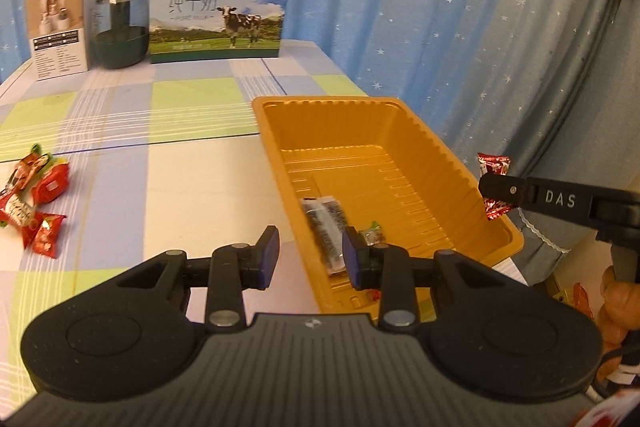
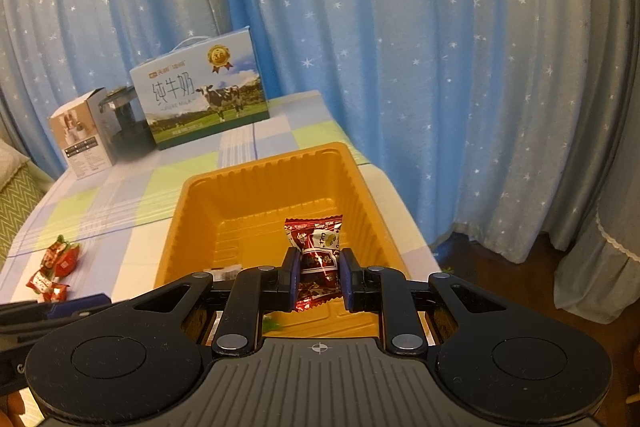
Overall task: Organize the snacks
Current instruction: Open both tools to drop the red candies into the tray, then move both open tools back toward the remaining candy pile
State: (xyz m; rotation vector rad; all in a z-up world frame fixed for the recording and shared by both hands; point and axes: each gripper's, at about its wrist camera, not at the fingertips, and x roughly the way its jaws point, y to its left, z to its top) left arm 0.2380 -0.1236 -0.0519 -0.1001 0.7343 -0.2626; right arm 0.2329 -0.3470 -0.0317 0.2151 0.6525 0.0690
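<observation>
right gripper (image 2: 319,277) clamped on a red foil-wrapped candy (image 2: 316,251), held above the orange ribbed plastic tray (image 2: 192,203). left gripper (image 1: 310,259) jaws apart, nothing pressed between them; a blurred black snack packet (image 1: 326,227) is in the tray's near end. more red-wrapped candies (image 1: 38,195) lie on the checked tablecloth (image 1: 180,167), left of the tray.

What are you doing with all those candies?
Sorting snacks into the orange tray. The right gripper holds a red candy over the tray. The left gripper is open by the tray's near end, where a dark packet and a small candy already lie. More red candies wait on the table.
</observation>
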